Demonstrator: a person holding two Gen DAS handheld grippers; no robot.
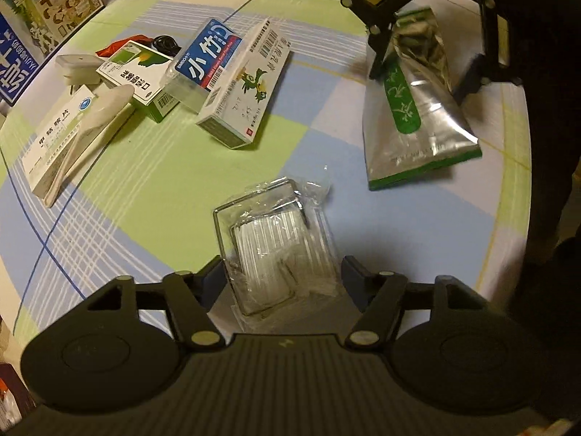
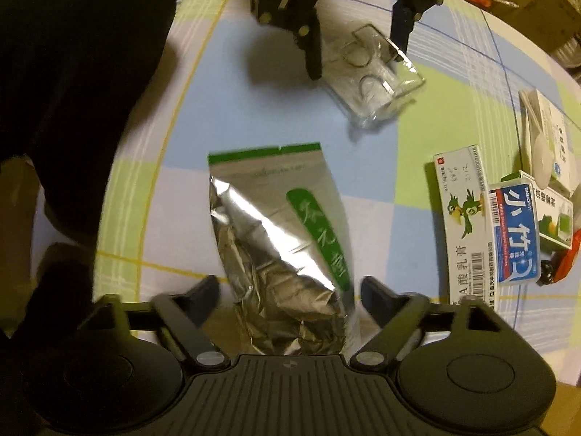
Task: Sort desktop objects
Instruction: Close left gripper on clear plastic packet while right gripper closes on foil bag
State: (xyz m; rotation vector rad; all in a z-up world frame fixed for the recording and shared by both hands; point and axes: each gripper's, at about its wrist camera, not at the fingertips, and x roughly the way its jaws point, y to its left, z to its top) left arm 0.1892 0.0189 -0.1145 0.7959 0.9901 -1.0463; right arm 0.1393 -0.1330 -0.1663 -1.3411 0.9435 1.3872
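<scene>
A clear plastic packet (image 1: 276, 247) of white pieces lies on the checked tablecloth (image 1: 163, 181). My left gripper (image 1: 279, 276) points down over it, and both pads touch the packet's sides. In the right wrist view the same left gripper (image 2: 357, 47) straddles the packet (image 2: 370, 83). A silver foil bag with a green label (image 2: 283, 225) lies flat between the fingers of my right gripper (image 2: 290, 290). There is a gap on each side of the bag, so that gripper is open. From the left wrist view the right gripper (image 1: 425, 69) stands over the bag's crumpled end (image 1: 417, 116).
A cluster sits at the far left: a white box with a green bird (image 1: 247, 83), a blue floss box (image 1: 208, 60), a green-and-white box (image 1: 134, 72), a white plug (image 1: 78, 65) and a long white box (image 1: 54, 138). The table's edge (image 1: 508, 218) curves near the bag. A person's dark clothing (image 2: 72, 72) is close by.
</scene>
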